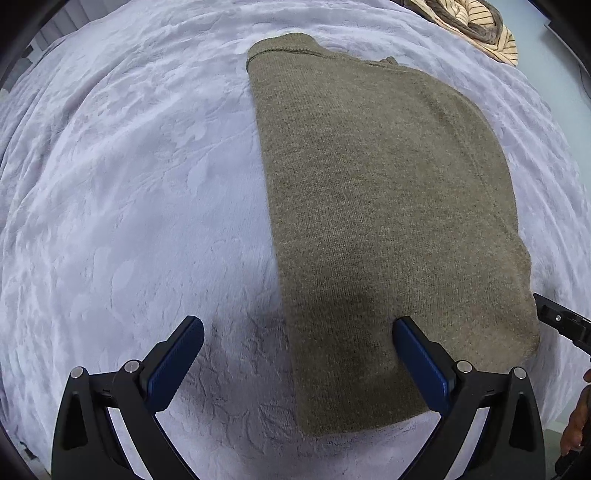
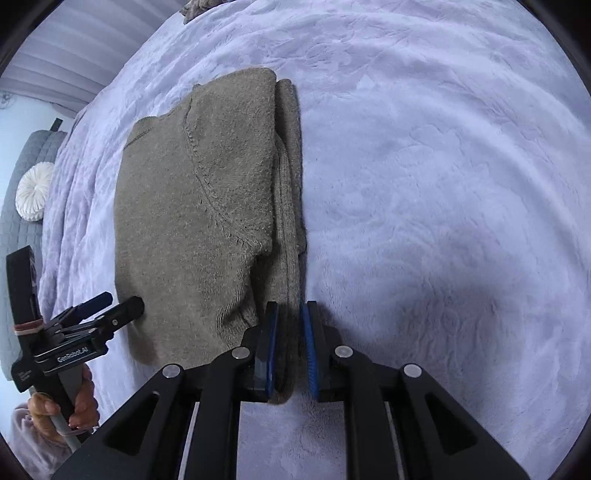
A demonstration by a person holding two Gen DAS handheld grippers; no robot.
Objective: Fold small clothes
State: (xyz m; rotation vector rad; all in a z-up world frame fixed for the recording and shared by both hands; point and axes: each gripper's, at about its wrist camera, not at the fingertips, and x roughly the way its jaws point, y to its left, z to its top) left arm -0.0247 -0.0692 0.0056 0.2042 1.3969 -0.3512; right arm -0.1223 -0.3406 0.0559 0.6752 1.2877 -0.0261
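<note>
An olive-brown knitted sweater [image 1: 388, 203] lies folded into a long block on a pale lilac bed cover [image 1: 129, 184]. My left gripper [image 1: 298, 325] points straight down over its near corner, open wide; one pad is over the knit, the other over bare cover. In the right wrist view the sweater [image 2: 184, 221] shows a sleeve laid on top and a ribbed edge along its right side. My right gripper [image 2: 290, 308] has its jaws close together with that ribbed edge between the blue pads. The left gripper [image 2: 122, 301] shows at the sweater's left corner, held by a hand [image 2: 81, 402].
A heap of striped cream clothes [image 1: 476, 26] lies at the far edge of the bed. A round white cushion [image 2: 33, 197] leans on a grey quilted surface at the left. Wide bare cover [image 2: 443, 184] stretches right of the sweater.
</note>
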